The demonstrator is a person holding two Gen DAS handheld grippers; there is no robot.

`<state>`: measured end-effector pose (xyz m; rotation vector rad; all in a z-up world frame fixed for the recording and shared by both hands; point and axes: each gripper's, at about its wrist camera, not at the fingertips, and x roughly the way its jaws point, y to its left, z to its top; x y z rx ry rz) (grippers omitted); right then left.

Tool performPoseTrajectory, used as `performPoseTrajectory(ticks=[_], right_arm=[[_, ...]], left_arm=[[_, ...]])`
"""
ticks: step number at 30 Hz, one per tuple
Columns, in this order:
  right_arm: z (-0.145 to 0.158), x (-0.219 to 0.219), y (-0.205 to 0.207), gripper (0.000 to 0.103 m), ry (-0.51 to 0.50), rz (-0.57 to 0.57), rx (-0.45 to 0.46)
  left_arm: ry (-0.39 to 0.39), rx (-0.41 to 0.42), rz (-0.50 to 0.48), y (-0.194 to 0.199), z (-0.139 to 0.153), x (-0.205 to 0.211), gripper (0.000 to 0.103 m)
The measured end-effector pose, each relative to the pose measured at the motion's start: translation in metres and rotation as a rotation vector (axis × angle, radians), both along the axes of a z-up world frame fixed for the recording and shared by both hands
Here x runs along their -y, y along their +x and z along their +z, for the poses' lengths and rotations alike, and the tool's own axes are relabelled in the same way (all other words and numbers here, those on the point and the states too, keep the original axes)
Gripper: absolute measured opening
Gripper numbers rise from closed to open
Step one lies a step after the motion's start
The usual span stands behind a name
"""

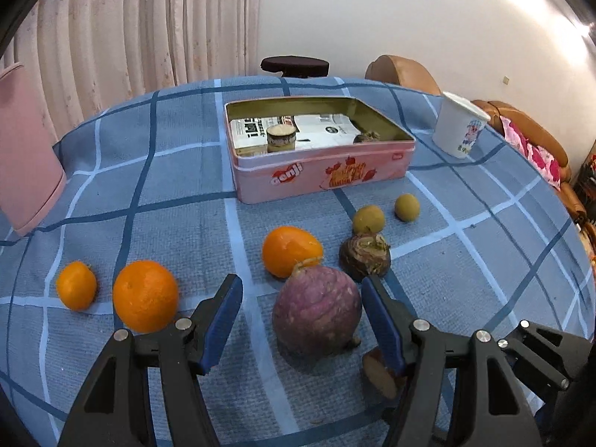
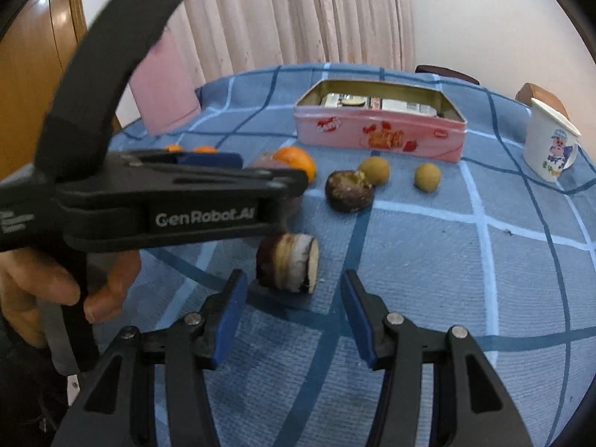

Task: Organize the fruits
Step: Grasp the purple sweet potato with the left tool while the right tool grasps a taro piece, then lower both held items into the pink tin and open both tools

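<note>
Blue-checked counter (image 1: pixel 178 171) below me: my left gripper (image 1: pixel 301 294) has its fingers spread around the purple fruit (image 1: pixel 316 309), not touching; my right gripper (image 2: pixel 294 290) gapes before the cut piece (image 2: pixel 288 262). Beyond the purple fruit, the pink tin (image 1: pixel 324 175).

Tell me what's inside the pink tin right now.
Inside the pink tin: printed white packets lining the bottom, a small round cut piece on them, and a dark knobbly item at its right end. The near wall hides the front strip of the floor.

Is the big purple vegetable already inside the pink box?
No, the big purple vegetable sits on the blue checked tablecloth, in front of the pink box, between the left claw's open fingers.
</note>
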<state>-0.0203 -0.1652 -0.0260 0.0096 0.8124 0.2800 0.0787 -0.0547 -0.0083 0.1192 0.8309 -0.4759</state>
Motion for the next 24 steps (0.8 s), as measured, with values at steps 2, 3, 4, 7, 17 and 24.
performPoseTrajectory(ticks=[2,3,4,7,17,24], right_arm=[[-0.004,-0.002,0.002,0.036,-0.011,0.002,-0.012],[-0.007,-0.003,0.004,0.036,-0.008,0.009,-0.027],[-0.007,-0.003,0.004,0.035,-0.005,0.009,-0.026],[-0.005,0.003,0.003,0.035,0.010,0.000,-0.027],[0.037,0.050,0.014,0.035,0.067,-0.130,0.091],[0.060,0.067,0.039,0.034,0.129,-0.176,0.153]], left_arm=[[-0.002,-0.002,-0.020,-0.002,-0.004,0.002,0.058],[-0.011,-0.009,-0.029,-0.002,-0.005,0.002,0.052],[-0.020,-0.007,-0.032,-0.003,-0.006,0.002,0.052],[-0.032,-0.002,-0.028,-0.003,-0.005,0.000,0.052],[-0.079,0.076,0.035,0.005,0.018,-0.011,0.051],[-0.102,0.108,0.064,0.023,0.032,-0.005,0.051]])
